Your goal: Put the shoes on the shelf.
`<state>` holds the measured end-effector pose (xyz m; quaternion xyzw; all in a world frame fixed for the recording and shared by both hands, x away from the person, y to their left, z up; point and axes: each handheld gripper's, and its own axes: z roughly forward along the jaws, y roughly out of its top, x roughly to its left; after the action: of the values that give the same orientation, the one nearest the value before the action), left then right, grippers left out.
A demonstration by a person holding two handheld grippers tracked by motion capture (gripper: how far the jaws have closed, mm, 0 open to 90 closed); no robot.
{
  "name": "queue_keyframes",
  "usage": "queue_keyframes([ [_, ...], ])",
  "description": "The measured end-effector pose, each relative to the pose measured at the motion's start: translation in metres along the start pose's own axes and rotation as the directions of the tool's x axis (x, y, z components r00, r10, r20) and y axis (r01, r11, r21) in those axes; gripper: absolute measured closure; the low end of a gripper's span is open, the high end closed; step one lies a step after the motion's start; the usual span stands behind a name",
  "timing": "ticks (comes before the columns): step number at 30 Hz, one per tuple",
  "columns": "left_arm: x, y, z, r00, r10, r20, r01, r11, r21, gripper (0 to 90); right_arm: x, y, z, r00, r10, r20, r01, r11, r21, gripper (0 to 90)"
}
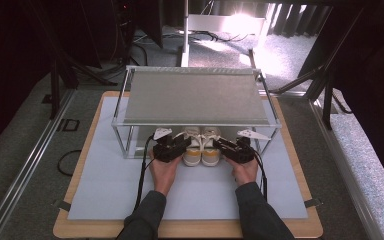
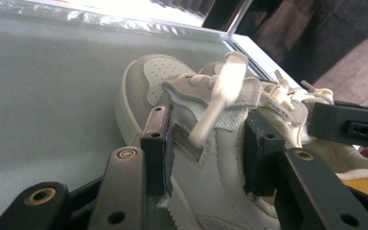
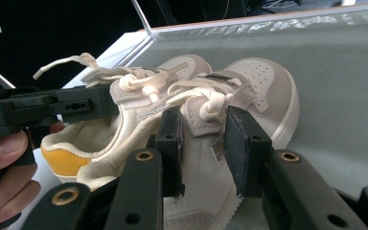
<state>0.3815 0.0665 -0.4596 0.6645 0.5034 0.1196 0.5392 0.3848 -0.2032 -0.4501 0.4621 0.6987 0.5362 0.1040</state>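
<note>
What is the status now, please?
Left gripper shut on left shoe. Right gripper shut on right shoe. Both shoes under rack shelf, overhead.

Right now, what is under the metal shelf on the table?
Under the metal shelf stands a pair of white shoes with yellow heels. The left gripper and right gripper each clamp one. The shelf covers the toes from above.

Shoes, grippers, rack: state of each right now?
Left sneaker: upright on the mat, laces loose, clamped at the tongue.
Right sneaker: upright, laces loose, clamped likewise.
Left gripper: shut on left sneaker.
Right gripper: shut on right sneaker.
Metal rack: standing, top shelf bare.
</note>
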Motion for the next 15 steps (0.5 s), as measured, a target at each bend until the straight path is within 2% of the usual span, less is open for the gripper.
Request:
queue_keyframes([
  [1, 0.001, 0.000, 0.001, 1.0000, -0.002, -0.002, 0.002, 1.0000, 0.003, 60.2, 0.000, 0.000, 0.000, 1.0000, 0.000, 0.000, 0.000, 1.000, 0.000, 68.9],
  [2, 0.002, -0.001, 0.002, 1.0000, -0.002, -0.002, 0.002, 1.0000, 0.006, 60.2, 0.000, 0.000, 0.000, 0.9997, 0.024, 0.003, -0.024, 1.000, 0.017, 68.9],
  [3, 0.002, -0.002, 0.004, 1.0000, -0.007, -0.004, 0.007, 0.9999, 0.010, 60.0, -0.001, 0.000, 0.003, 0.9996, 0.029, 0.006, -0.029, 0.999, 0.024, 68.9],
  [5, 0.005, -0.005, 0.010, 0.9993, -0.023, -0.031, 0.023, 0.9997, 0.008, 59.9, -0.002, 0.000, 0.006, 0.9992, 0.037, 0.012, -0.038, 0.998, 0.041, 68.9],
  [6, 0.005, -0.005, 0.010, 0.9993, -0.023, -0.031, 0.023, 0.9997, 0.008, 60.0, -0.002, 0.000, 0.006, 0.9992, 0.037, 0.012, -0.038, 0.998, 0.041, 68.9],
  [7, 0.009, -0.005, 0.012, 0.9988, -0.045, -0.018, 0.046, 0.9990, 0.003, 59.6, -0.005, -0.002, 0.009, 0.9977, 0.067, 0.012, -0.067, 0.996, 0.055, 68.9],
  [8, 0.009, -0.005, 0.012, 0.9988, -0.045, -0.018, 0.046, 0.9990, 0.003, 59.3, -0.005, -0.002, 0.009, 0.9977, 0.067, 0.012, -0.067, 0.996, 0.055, 68.9],
  [11, 0.012, -0.006, 0.013, 0.9967, -0.079, -0.017, 0.079, 0.9969, -0.008, 56.4, -0.008, -0.003, 0.011, 0.9953, 0.095, 0.018, -0.096, 0.994, 0.058, 68.2],
  [15, 0.010, -0.006, 0.014, 0.9962, -0.086, -0.014, 0.085, 0.9962, -0.016, 48.6, -0.005, -0.001, 0.010, 0.9969, 0.071, 0.033, -0.073, 0.995, 0.070, 65.2],
])
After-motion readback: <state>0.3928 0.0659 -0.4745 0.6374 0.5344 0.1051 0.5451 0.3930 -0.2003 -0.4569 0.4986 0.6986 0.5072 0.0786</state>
